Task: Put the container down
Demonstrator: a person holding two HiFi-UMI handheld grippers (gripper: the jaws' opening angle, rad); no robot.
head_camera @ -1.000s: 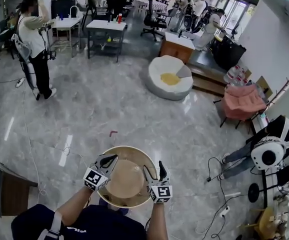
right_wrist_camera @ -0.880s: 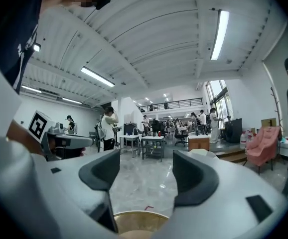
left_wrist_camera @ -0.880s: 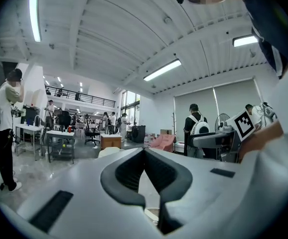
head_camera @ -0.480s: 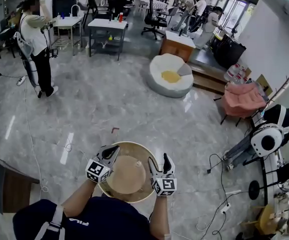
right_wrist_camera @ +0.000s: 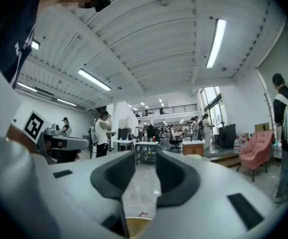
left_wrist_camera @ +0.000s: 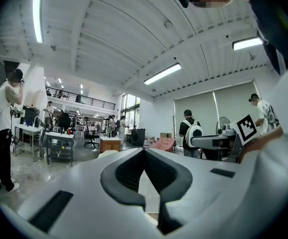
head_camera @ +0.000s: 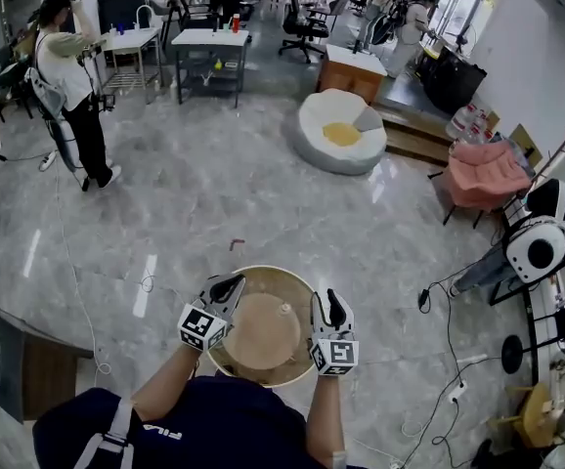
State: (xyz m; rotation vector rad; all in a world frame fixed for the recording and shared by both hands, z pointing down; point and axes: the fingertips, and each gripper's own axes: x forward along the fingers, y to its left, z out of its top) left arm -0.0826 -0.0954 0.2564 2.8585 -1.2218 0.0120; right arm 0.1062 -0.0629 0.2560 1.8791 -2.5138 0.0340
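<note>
Your dark shirt (head_camera: 214,420) covers the near rim of the tan container (head_camera: 263,332). Your left gripper (head_camera: 231,283) and right gripper (head_camera: 328,304) lie over its side rims, so you can't tell whether they touch it. The right jaws have just been closing. In the right gripper view only a tan sliver of the container shows low between them, cut off by the bottom edge. The white speck (head_camera: 284,309) inside the container and the red scrap (head_camera: 237,244) on the floor (head_camera: 214,203) are too small to name.
</note>
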